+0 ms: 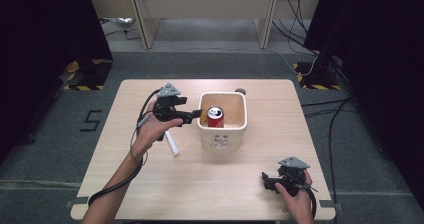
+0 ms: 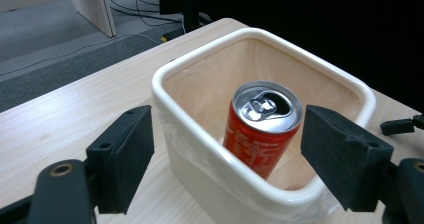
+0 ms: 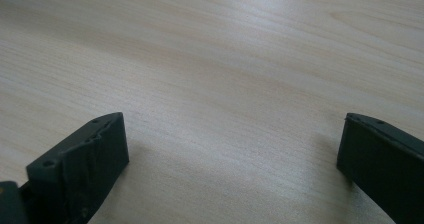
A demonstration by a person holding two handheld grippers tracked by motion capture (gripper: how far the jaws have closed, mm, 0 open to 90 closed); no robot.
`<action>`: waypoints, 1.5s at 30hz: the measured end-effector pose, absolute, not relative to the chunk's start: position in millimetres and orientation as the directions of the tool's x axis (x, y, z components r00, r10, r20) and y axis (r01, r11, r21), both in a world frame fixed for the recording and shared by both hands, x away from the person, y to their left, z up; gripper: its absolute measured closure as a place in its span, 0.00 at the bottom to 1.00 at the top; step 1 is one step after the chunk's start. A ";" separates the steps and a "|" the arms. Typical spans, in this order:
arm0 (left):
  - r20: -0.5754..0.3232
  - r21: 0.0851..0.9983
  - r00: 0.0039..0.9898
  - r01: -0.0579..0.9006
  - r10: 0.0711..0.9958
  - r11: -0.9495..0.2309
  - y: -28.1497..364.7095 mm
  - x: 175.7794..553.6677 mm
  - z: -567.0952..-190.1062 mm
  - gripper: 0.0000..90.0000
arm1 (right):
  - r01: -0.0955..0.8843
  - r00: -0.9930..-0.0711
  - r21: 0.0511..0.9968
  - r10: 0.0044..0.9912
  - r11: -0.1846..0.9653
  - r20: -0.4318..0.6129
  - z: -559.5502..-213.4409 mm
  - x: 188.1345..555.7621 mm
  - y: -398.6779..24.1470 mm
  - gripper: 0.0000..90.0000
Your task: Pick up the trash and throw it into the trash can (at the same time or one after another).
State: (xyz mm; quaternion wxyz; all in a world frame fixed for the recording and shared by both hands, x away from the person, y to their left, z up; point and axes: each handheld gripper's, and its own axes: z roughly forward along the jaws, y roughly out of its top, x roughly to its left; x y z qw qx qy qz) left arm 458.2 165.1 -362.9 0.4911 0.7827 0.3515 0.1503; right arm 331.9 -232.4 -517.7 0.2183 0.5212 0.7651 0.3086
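High view first: we've got the tabletop [image 1: 150, 184], then the white bin [image 1: 223, 132] near its middle with a red can [image 1: 215, 117] standing inside. Our left gripper [image 1: 196, 113] sits at the bin's rim, jaws spread wide, holding nothing. Right gripper [image 1: 265, 180] rests near the front edge, jaws wide too, empty.

A black figure "5" [image 1: 93, 120] is marked on the grey floor [image 1: 50, 149], off the left edge of the tabletop [image 1: 200, 184]. White lettering is printed down the side of the red can [image 2: 262, 126] standing in the white bin [image 2: 200, 149], but it is too blurred to be read. A faint printed motif is seen on the bin's near wall in the high view; nothing legible can be made out in it.
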 end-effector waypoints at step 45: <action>-0.136 0.837 0.517 0.516 0.845 -0.180 234.3 474.6 -442.6 0.24 | 0.665 -0.360 0.699 0.933 0.264 -0.010 -517.6 331.9 -232.2 0.00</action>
